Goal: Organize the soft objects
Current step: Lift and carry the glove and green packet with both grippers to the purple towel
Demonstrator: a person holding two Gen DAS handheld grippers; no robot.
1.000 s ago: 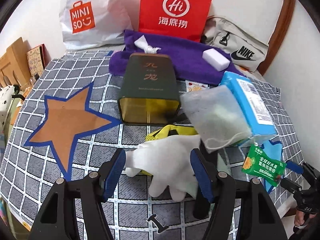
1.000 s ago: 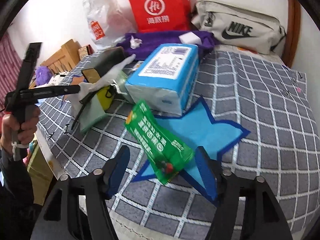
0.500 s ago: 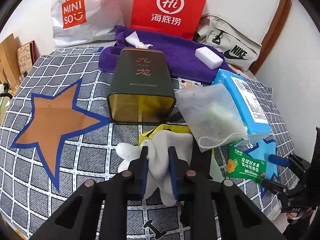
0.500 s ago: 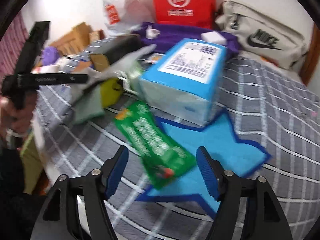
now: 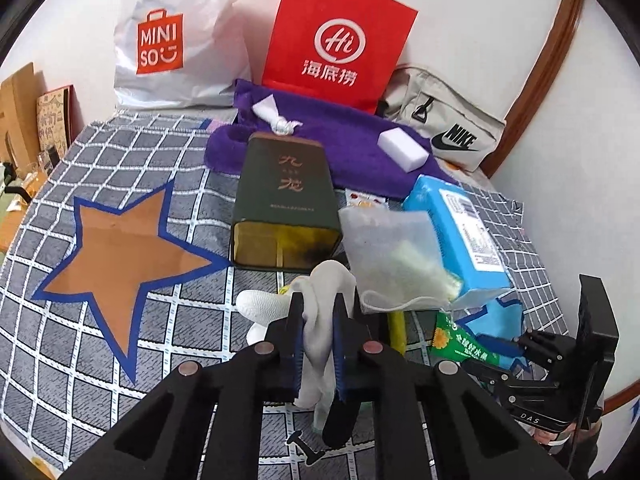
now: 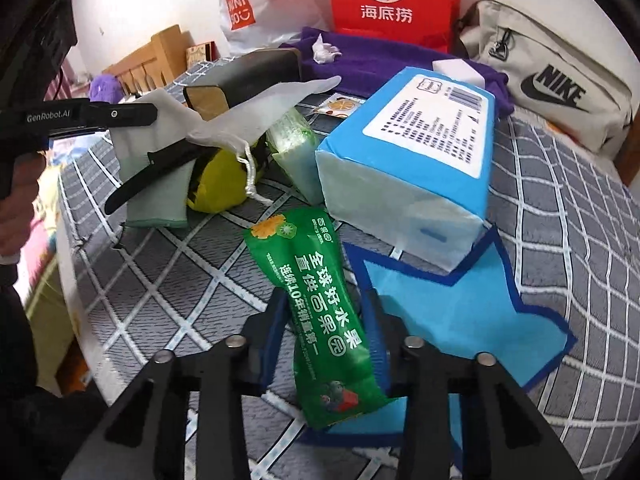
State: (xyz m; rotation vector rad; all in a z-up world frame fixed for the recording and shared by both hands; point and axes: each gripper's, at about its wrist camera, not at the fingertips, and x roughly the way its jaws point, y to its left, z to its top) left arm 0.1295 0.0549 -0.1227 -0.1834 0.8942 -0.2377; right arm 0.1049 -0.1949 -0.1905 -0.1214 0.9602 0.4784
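Note:
My left gripper is shut on a white cloth glove and holds it just above the checked cloth, in front of the dark green tin. The glove's fingers hang to the left. My right gripper has closed on a green snack packet, which lies partly over the blue star patch. The packet and the right gripper also show in the left wrist view. The left gripper with the glove shows at the left of the right wrist view.
A blue tissue pack, a white mesh pouch, a yellow object and a green sponge crowd the middle. An orange star patch lies left. A purple towel, bags and a Nike pouch line the wall.
My left gripper closed on the white glove and lifted it. My right gripper moved forward over the green packet and closed on it.

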